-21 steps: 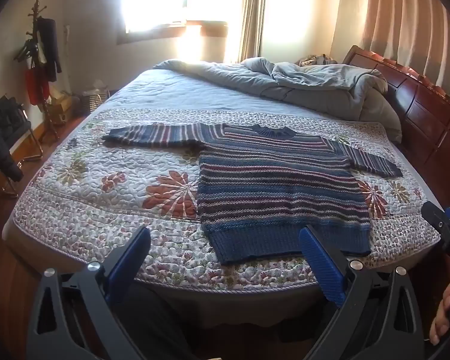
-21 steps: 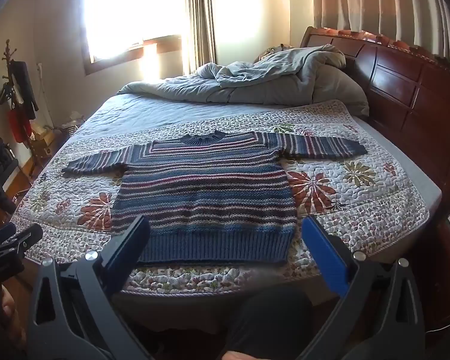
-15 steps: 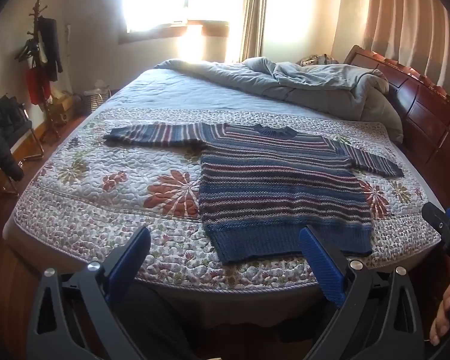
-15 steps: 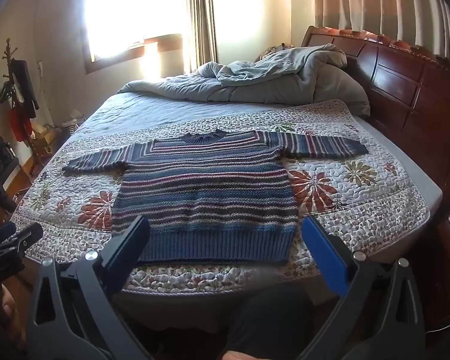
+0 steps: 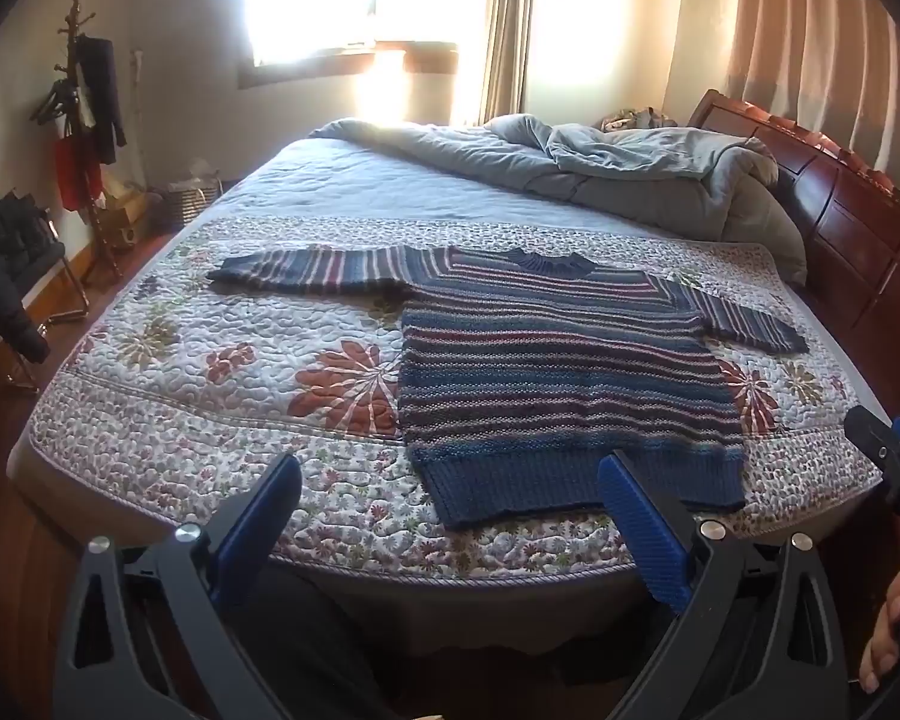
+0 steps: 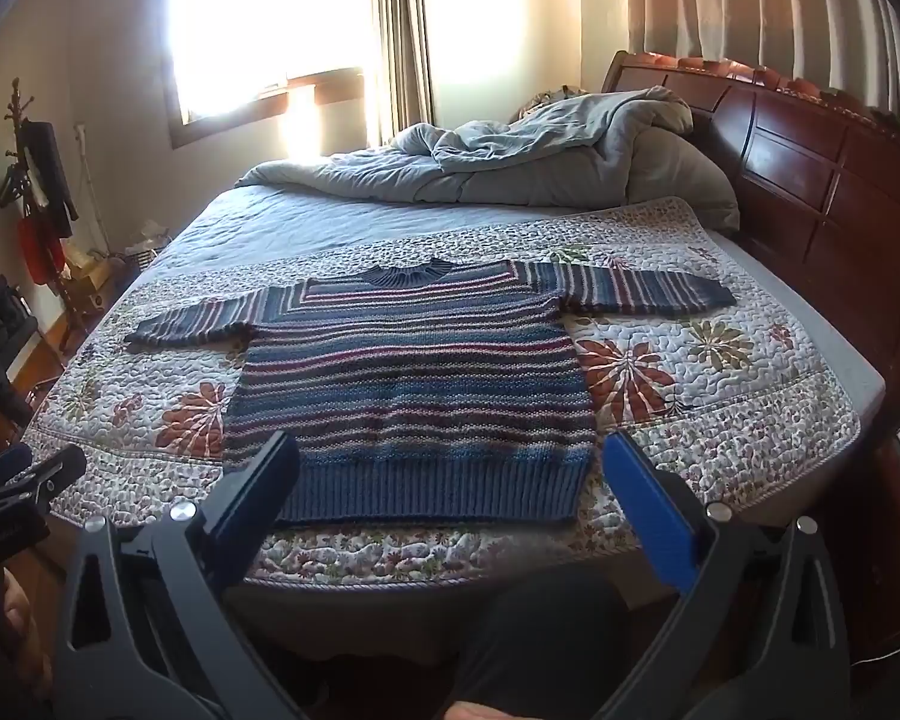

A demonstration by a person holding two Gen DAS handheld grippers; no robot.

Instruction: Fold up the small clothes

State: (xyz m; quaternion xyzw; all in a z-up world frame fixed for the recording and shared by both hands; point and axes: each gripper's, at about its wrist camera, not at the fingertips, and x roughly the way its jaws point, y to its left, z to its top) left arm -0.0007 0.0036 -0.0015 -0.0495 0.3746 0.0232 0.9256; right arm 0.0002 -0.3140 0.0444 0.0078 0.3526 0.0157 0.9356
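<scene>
A small blue striped knit sweater lies flat on a floral quilt on the bed, both sleeves spread out, hem toward me. It also shows in the right wrist view. My left gripper is open and empty, held off the bed's near edge, short of the hem. My right gripper is open and empty too, just short of the hem. Each gripper shows at the edge of the other's view.
A rumpled grey duvet is piled at the far side of the bed. A dark wooden headboard runs along the right. A coat rack and a chair stand on the floor at the left.
Both grippers have drifted very slightly; the sweater sits a touch lower in the views. Nothing was grasped or moved.
</scene>
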